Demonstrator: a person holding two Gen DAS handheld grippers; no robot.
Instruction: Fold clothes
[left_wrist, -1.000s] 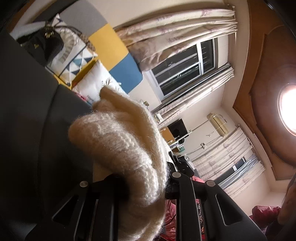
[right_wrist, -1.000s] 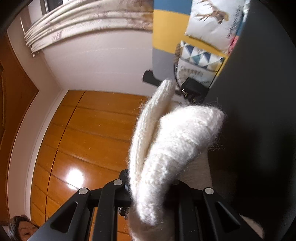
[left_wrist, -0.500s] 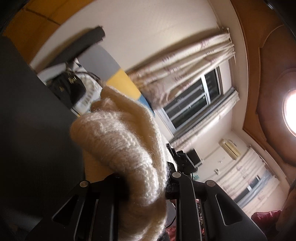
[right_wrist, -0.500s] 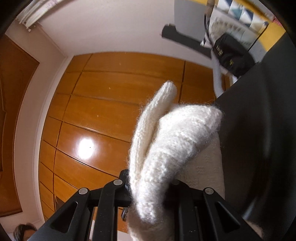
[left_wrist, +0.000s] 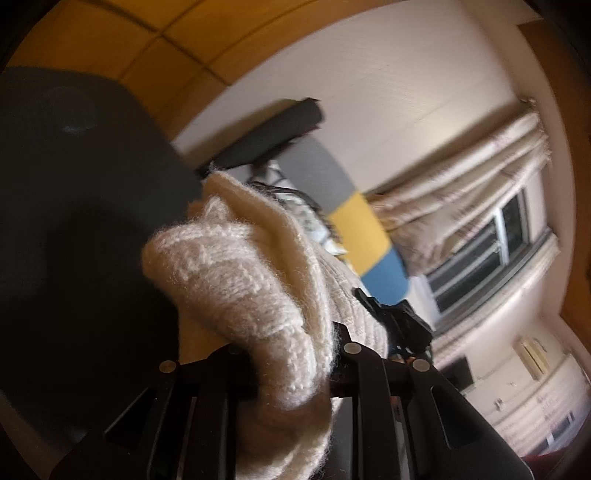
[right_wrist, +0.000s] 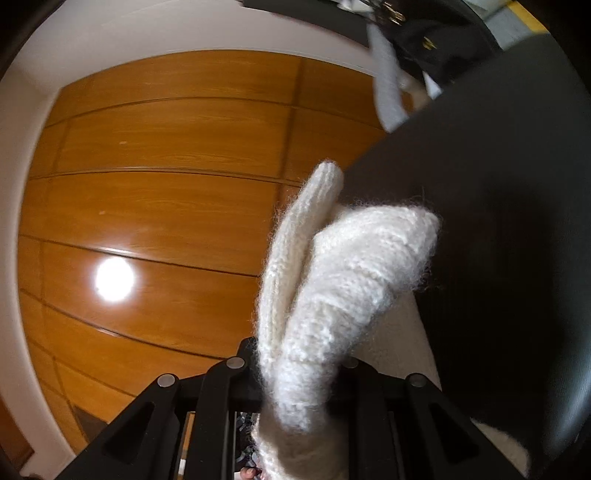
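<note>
A cream knitted sweater (left_wrist: 240, 288) bulges out between the black fingers of my left gripper (left_wrist: 295, 369), which is shut on a thick fold of it. In the right wrist view another bunch of the same cream sweater (right_wrist: 332, 288) stands up from my right gripper (right_wrist: 295, 373), also shut on the knit. Both views are rolled sideways. A dark, flat surface (left_wrist: 74, 240) lies beside the left-hand fold, and the same dark surface (right_wrist: 498, 221) runs along the right-hand one. The fingertips are hidden under the wool.
Behind the left gripper are a grey, yellow and blue panel (left_wrist: 358, 229), curtains (left_wrist: 461, 173) and a window (left_wrist: 487, 254). The other gripper (left_wrist: 399, 321) shows just beyond the sweater. Wooden wall panels (right_wrist: 166, 221) fill the right wrist view, with a black bag (right_wrist: 417, 40) at the top.
Both views have swept sideways across the room: the window and cushions slid away in the left view, wooden panels took over the right. The sweater stays clamped in both grippers.
</note>
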